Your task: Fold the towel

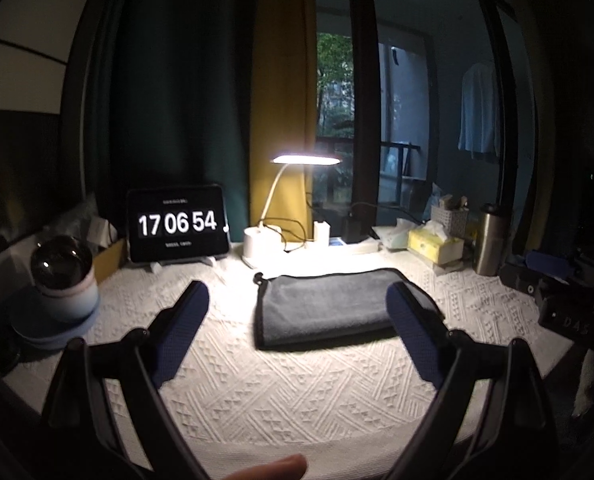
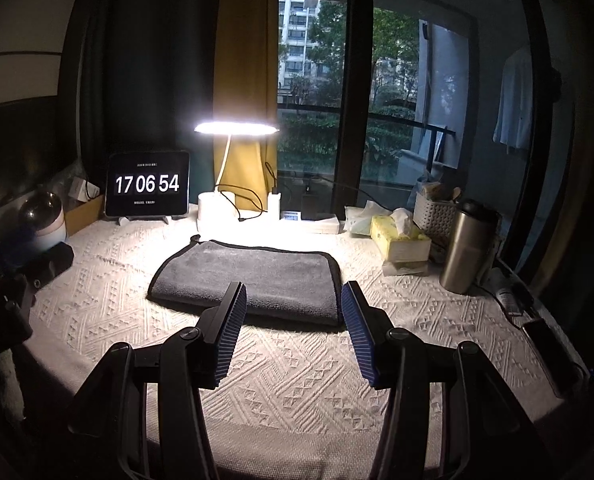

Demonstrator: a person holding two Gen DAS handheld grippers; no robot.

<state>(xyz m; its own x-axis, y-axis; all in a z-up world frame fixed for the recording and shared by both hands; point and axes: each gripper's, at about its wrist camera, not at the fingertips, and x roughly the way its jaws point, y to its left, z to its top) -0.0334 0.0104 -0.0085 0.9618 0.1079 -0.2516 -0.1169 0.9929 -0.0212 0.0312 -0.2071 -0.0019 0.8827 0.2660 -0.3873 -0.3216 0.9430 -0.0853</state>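
Observation:
A dark grey towel (image 1: 329,306) with black trim lies folded flat on the white patterned tablecloth (image 1: 257,392), under the lamp. It also shows in the right wrist view (image 2: 249,276). My left gripper (image 1: 299,296) is open and empty, hovering above the cloth just in front of the towel, with its right finger (image 1: 413,328) over the towel's right edge. My right gripper (image 2: 293,294) is open and empty, held just in front of the towel's near right corner.
A tablet clock (image 1: 177,222) stands at the back left. A lit white desk lamp (image 2: 233,128) stands behind the towel. A yellow tissue box (image 2: 401,236), a white basket (image 2: 433,210) and a steel flask (image 2: 467,246) stand at right. A phone (image 2: 547,346) lies near the right edge. A globe lamp (image 1: 63,276) stands at left.

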